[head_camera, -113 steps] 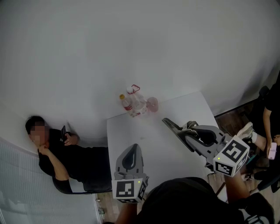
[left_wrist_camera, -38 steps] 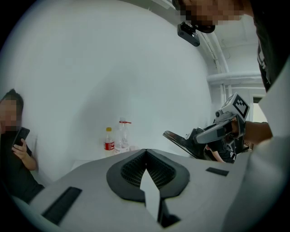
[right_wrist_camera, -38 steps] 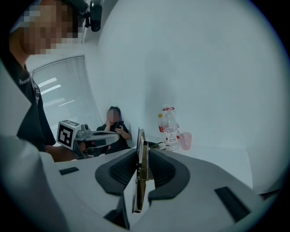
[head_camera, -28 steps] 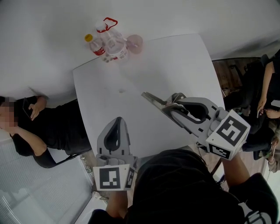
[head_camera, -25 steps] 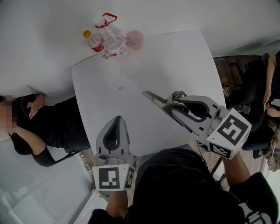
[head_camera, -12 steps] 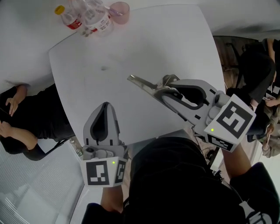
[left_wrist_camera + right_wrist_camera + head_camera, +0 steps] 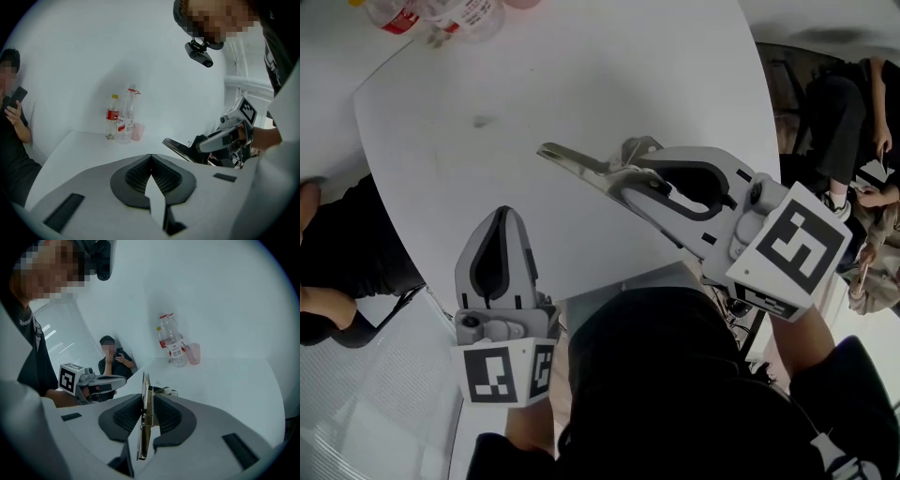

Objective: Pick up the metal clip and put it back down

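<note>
The right gripper [image 7: 146, 401] has its grey jaws pressed onto a flat silver metal spring clip [image 7: 144, 420], which stands on edge between the ribbed black pads with its coil spring showing. In the head view the clip's [image 7: 574, 159] long blade sticks out past the jaw tips over the white round-cornered table [image 7: 609, 66]; it seems to be clear of the tabletop, though the angle makes that hard to judge. The left gripper [image 7: 151, 158] holds nothing, its jaws meeting tip to tip, and it hangs over the table's near edge, well apart from the right one. At the table's far side stand a clear plastic bottle with a red handle [image 7: 170, 341], a yellow-capped bottle with a red label [image 7: 112, 117] and a pink translucent cup [image 7: 193, 353], close together. A seated person in black [image 7: 112, 361] is beyond the table.
</note>
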Demonstrator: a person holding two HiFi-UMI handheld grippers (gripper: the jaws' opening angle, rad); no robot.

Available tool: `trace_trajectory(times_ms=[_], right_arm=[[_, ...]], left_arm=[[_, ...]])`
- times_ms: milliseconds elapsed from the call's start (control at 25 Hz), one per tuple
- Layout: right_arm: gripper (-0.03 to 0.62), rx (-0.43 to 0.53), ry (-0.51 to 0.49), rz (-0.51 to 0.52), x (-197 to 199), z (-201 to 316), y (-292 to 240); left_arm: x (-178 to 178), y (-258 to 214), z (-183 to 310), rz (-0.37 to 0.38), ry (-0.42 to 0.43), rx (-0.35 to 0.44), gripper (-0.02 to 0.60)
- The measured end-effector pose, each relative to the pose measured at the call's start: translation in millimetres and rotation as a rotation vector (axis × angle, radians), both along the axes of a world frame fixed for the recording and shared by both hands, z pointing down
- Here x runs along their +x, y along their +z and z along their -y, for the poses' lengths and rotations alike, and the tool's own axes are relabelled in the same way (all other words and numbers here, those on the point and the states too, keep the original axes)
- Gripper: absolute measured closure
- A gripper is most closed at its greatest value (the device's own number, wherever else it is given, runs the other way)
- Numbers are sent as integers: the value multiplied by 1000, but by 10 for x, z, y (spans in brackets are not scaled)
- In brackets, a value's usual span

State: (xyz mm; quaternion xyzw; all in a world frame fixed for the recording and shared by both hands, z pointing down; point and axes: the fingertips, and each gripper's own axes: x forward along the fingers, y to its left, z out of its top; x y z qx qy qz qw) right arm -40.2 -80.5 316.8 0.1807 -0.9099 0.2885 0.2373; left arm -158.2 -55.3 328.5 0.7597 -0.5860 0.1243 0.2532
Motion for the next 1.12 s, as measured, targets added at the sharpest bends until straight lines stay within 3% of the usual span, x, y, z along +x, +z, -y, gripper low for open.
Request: trace_trajectory(times_ms=[320,560,1120], right_arm=[[499,12,-3,-9,-5,21,-30],[499,-56,25,-21,1,3,-1],[499,-41,20,-19,17,-5,6]], left_arm=[[36,-68,64,-15,4,18,561],[36,-88,100,-16,9,-2,561],[117,-88,125,-30,9,29,561]])
